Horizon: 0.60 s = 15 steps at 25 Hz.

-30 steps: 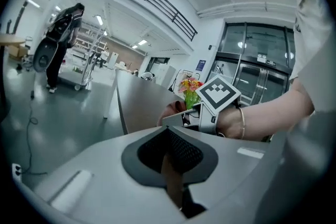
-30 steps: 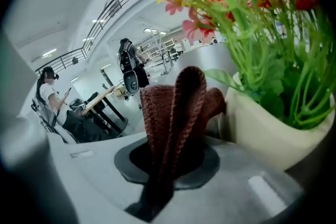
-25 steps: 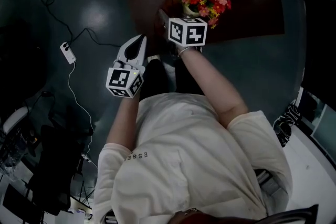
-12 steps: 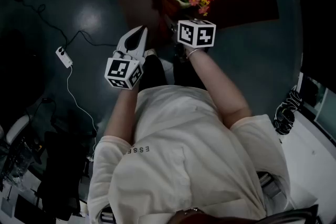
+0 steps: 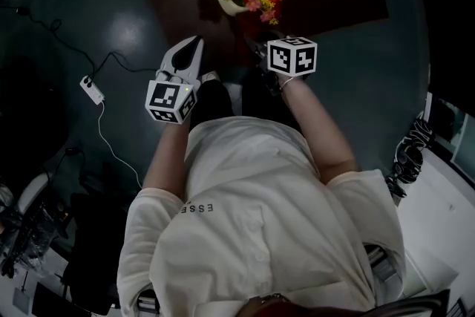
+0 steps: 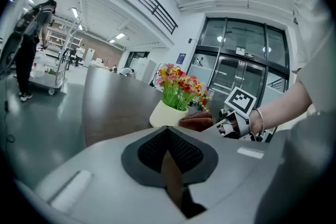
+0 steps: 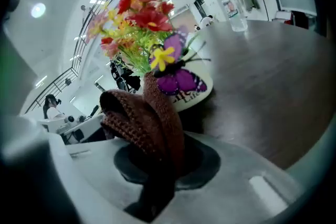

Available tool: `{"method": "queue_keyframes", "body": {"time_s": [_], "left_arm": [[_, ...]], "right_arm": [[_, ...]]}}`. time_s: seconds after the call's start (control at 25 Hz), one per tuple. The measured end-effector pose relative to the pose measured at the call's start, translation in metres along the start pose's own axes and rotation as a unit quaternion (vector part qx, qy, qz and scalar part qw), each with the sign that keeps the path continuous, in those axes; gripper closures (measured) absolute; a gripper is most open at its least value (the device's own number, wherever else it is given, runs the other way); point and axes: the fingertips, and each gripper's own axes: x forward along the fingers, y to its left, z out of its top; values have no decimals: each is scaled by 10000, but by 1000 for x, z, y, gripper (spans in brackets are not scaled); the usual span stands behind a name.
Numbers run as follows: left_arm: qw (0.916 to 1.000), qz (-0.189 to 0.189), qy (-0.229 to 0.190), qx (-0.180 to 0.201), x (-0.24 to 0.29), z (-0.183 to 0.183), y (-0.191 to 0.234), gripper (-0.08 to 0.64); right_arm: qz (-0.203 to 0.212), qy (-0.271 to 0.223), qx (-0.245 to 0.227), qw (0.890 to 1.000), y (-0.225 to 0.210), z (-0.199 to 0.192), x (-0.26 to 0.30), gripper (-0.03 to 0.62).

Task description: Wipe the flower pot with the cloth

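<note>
The right gripper view shows the right gripper (image 7: 157, 165) clamped on the brown cloth (image 7: 139, 120), right beside the flower pot (image 7: 195, 93) on the far table (image 7: 262, 71). The head view does not reveal this grip. The left gripper (image 6: 169, 162), jaws together and empty, hangs near-left.

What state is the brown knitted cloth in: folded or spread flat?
Folded. The brown knitted cloth is doubled into bunched loops, pinched between the right gripper's shut jaws near the cream flower pot.

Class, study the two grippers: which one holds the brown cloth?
The right gripper, shut on the brown knitted cloth near the flower pot; the left gripper is shut with nothing between its jaws.
</note>
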Motion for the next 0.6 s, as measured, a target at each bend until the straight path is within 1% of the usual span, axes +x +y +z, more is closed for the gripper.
{"method": "queue_keyframes", "body": {"time_s": [0.08, 0.12, 0.2, 0.28, 0.32, 0.4, 0.48, 0.52, 0.6], "left_arm": [[9999, -90, -27, 76, 7, 3, -4, 546], [9998, -138, -41, 163, 10, 5, -7, 546], [9990, -192, -47, 405, 17, 12, -12, 546], [9978, -188, -36, 629, 26, 20, -16, 546], [9973, -204, -28, 711, 32, 22, -17, 514], [9960, -244, -16, 854, 44, 22, -19, 397], [9935, -329, -71, 1087, 59, 20, -19, 229], [9916, -412, -97, 1224, 66, 19, -20, 174], [9871, -611, -69, 1478, 80, 20, -23, 130]], "right_arm": [[-35, 127, -218, 9997, -12, -3, -11, 547], [-139, 155, -406, 9990, -21, -3, -17, 546], [-512, 119, -870, 9948, -43, 2, -32, 545], [-992, 34, -1273, 9869, -71, 15, -48, 545], [-1231, -9, -1414, 9823, -85, 23, -55, 545], [-1584, -102, -1572, 9747, -109, 40, -66, 545], [-1678, -234, -1588, 9727, -125, 57, -71, 545], [-1675, -294, -1578, 9727, -130, 65, -73, 545], [-1699, -374, -1573, 9721, -141, 81, -75, 545]]}}
